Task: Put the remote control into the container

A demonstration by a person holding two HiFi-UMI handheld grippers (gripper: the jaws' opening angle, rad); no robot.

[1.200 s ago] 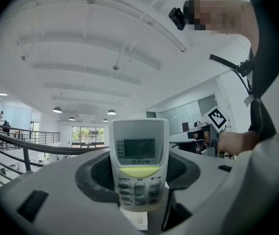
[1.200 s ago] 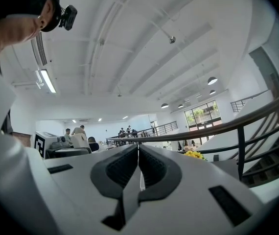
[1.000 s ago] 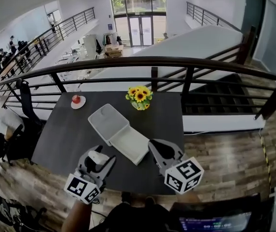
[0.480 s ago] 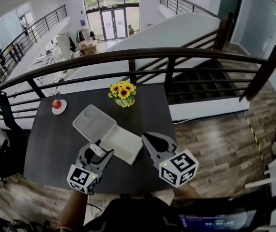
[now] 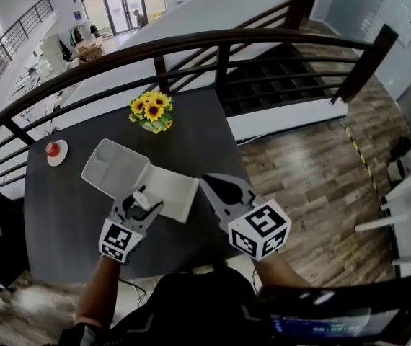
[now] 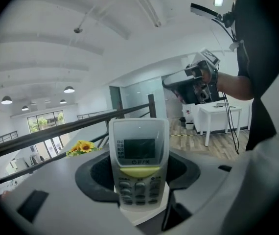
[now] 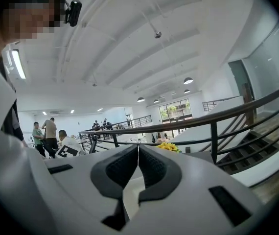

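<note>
My left gripper [image 5: 138,206] is shut on a white remote control [image 5: 142,196] with a small screen and grey buttons. In the left gripper view the remote [image 6: 139,158] stands upright between the jaws of the left gripper [image 6: 140,180], screen facing the camera. The white container [image 5: 112,167] lies open on the dark table [image 5: 61,222], its flat lid [image 5: 171,193] spread toward me. The remote hangs at the lid's front left edge. My right gripper [image 5: 220,187] hovers at the lid's right side. Seen in its own view, the right gripper [image 7: 138,166] is shut and holds nothing.
A vase of sunflowers [image 5: 150,111] stands at the table's far side. A red apple on a small plate [image 5: 52,149] sits at the far left. A dark railing [image 5: 191,45] runs behind the table. Wooden floor [image 5: 299,171] lies to the right.
The head view has swung right, so the table and container now sit further left in it. The left gripper with the remote is closer to the lid. Neither gripper has opened or shut.
</note>
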